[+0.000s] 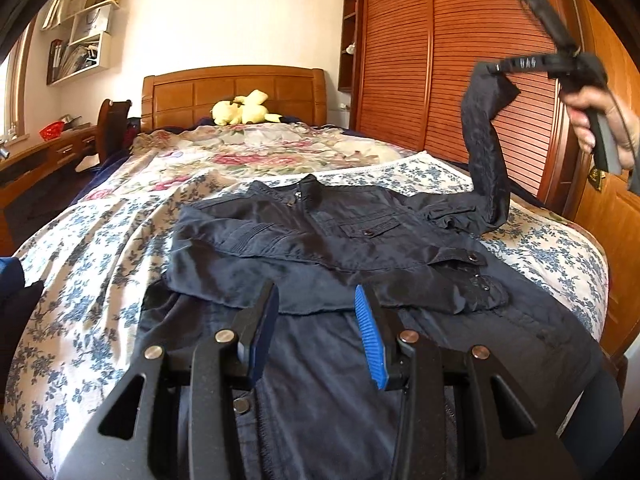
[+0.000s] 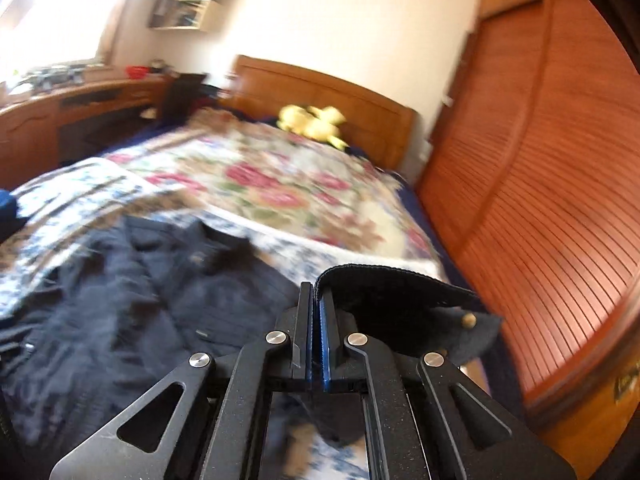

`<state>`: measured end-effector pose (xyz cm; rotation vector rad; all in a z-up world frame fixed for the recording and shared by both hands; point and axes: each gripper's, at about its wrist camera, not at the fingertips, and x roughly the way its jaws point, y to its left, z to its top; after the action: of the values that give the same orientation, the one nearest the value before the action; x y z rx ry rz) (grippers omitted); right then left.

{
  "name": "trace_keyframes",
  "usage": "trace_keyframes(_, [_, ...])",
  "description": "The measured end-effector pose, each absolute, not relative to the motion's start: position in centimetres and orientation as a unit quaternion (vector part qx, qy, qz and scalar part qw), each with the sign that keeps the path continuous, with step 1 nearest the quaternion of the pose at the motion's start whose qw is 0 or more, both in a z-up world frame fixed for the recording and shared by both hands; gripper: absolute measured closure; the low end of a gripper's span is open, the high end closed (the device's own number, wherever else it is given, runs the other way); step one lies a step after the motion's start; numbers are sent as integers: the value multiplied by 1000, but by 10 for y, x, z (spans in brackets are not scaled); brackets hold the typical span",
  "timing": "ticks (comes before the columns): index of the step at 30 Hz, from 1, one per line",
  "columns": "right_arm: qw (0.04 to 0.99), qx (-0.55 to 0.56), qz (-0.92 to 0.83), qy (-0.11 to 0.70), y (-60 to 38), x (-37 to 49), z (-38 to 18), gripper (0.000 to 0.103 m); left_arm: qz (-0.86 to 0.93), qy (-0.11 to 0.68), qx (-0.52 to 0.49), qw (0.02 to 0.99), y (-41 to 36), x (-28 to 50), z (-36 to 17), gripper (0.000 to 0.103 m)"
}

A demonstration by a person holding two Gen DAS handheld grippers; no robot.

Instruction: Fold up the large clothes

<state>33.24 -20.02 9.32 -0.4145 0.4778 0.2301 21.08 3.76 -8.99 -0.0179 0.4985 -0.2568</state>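
Lifting sleeve [image 1: 486,148] high, right gripper [image 2: 316,300] clamped on cuff [image 2: 400,292]; left gripper [image 1: 316,304] spread, empty, above jacket [image 1: 320,240]. Risk: thin pinch slips, sleeve drops crooked.

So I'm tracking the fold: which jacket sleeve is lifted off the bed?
The sleeve held by the right gripper is raised; the other sleeve lies folded across the jacket's front.

Daylight is coming in from a window [image 2: 52,12] on the left, and it is glaring white in the right wrist view; the right wrist view is looking smeared and blurry, most of all over the dark jacket [image 2: 132,300]; the left wrist view is staying sharp; both views are bending at the edges, with black corners; the jacket is looking very dark.
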Motion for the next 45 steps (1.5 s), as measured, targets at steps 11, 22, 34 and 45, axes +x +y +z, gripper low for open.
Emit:
trace_keyframes(11, [915,-212,261,222,-100,276,83,103,-102,244,-20,964,60,205,-90,64])
trace_keyframes(22, [876,-182,263,361,-117,263,-32,103,-96,250,-19,963,63,209,-95,64])
trace_keyframes(34, [863,-138,270,403,-132,229,-60,94,-102,255,-10,962,50,215,-98,64])
trace_keyframes(45, [889,-118,219,385,-169,215,-68,51,-97,255,-6,962,42,213,-99,64])
